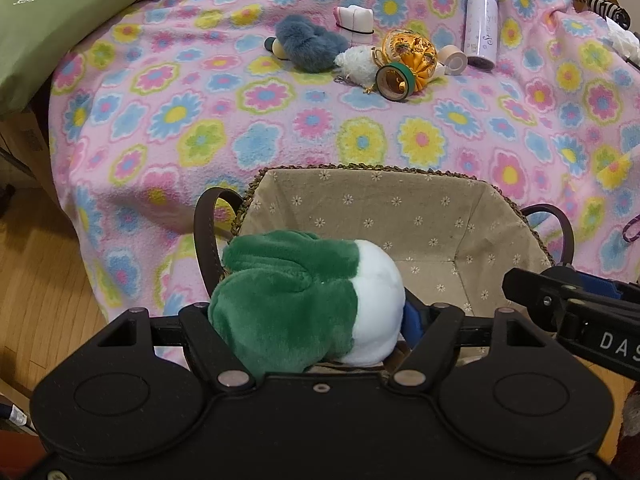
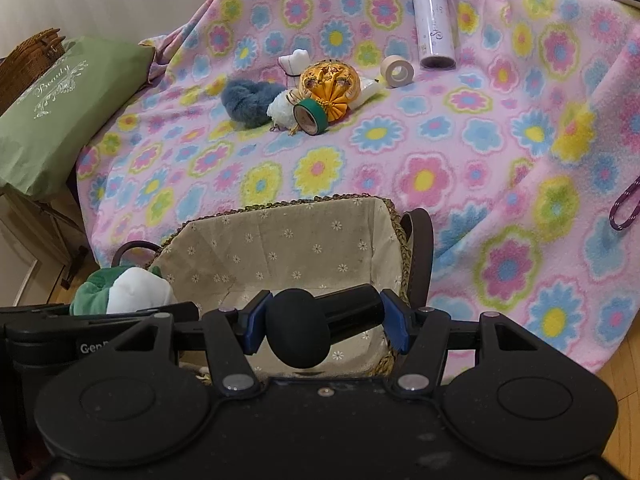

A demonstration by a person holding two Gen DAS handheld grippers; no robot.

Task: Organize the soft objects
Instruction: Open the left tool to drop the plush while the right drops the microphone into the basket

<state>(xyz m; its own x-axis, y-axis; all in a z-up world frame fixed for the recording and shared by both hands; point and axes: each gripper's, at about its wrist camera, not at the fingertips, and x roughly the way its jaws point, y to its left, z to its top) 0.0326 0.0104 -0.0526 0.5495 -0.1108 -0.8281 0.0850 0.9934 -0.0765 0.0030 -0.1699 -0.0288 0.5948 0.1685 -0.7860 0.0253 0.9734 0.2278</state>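
Observation:
My left gripper [image 1: 320, 314] is shut on a green and white plush toy [image 1: 296, 300] and holds it over the near left corner of a woven basket [image 1: 360, 208] with a daisy-print lining. The same plush [image 2: 132, 288] shows at the left of the right wrist view. My right gripper [image 2: 324, 316] is shut on a black microphone-shaped object [image 2: 300, 332]: its blue pads [image 2: 394, 320] press both sides, above the basket [image 2: 280, 240]. Farther back on the floral blanket [image 1: 240, 120] lie a blue fluffy item [image 1: 308, 42], a white fluffy item [image 1: 356, 62] and an orange-gold pouch [image 1: 408, 52].
A green tape roll [image 1: 394, 80], a beige tape roll [image 1: 454, 60], a lilac bottle [image 1: 482, 20] and a small white bundle [image 1: 354, 20] lie near the soft items. A green cushion [image 1: 48, 20] sits at the left. Wooden floor [image 1: 32, 280] lies below the blanket's edge.

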